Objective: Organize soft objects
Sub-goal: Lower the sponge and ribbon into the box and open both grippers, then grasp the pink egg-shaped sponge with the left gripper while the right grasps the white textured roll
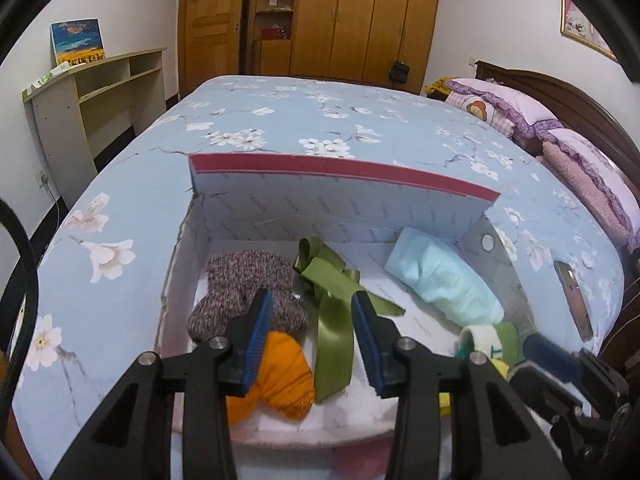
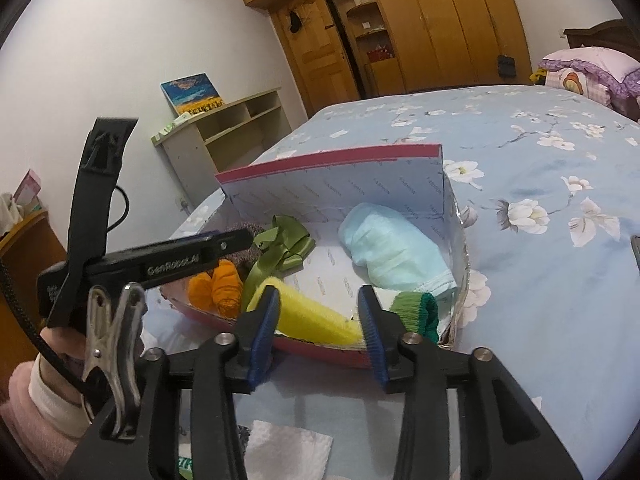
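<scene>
**A:** Hovering over a white cardboard box with a red rim (image 1: 344, 170) on a blue floral bedspread (image 1: 280, 116), the left gripper (image 1: 312, 316) stands with its blue-padded jaws spread wide and nothing between them. Lower centre of the left view, a shiny olive-green satin ribbon (image 1: 332, 300) lies inside the box right under that gap.

**B:** And the right gripper (image 2: 318, 316)?

**A:** Also parted wide, also empty, low in its own frame at the box's near edge. Between its fingers the view shows a yellow fuzzy rolled cloth (image 2: 316, 316) and a green knitted cuff (image 2: 416, 312), both already in the box.

**B:** What else is packed?

**A:** A grey speckled knitted piece (image 1: 244, 292) left of centre, an orange knitted bundle (image 1: 280, 376) below it, a pale blue folded cloth (image 1: 444, 280) to the right. A white paper tissue (image 2: 288, 452) lies outside, bottom of the right view.

**B:** So the step in hand?

**A:** Likely tidying the ribbon. Best done by lowering straight over its knot, closing on several layers, since satin slips; keep the left finger off the grey knit just beside it, and lift slowly so the tail does not drag the orange bundle.
</scene>
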